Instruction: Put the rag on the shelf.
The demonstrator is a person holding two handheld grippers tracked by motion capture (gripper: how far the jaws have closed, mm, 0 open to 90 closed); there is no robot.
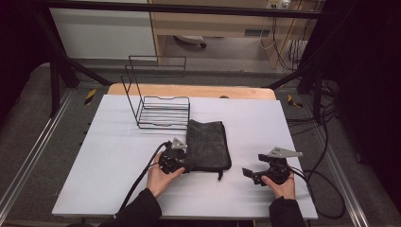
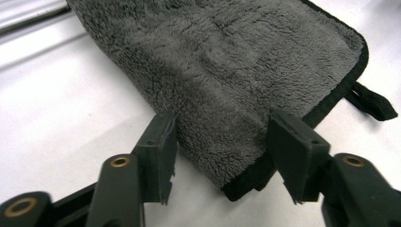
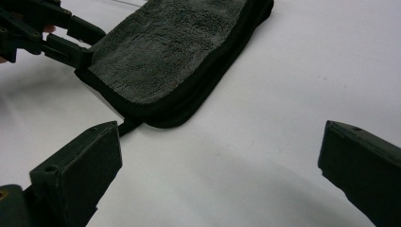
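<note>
— Well, where's the grey towel (image 1: 207,144)?
— Folded mid-counter (image 1: 118,156), just before the wire rack (image 1: 163,111); left gripper (image 2: 220,142) has fingers spread astride its near corner; right gripper (image 3: 220,175) gapes apart, off it.

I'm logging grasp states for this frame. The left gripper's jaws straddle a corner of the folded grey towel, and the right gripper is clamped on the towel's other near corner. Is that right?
Not quite. The left gripper does straddle a corner of the folded grey towel, but the right gripper is not on it: the right gripper view shows its jaws wide open over the bare white table, apart from the towel.
</note>
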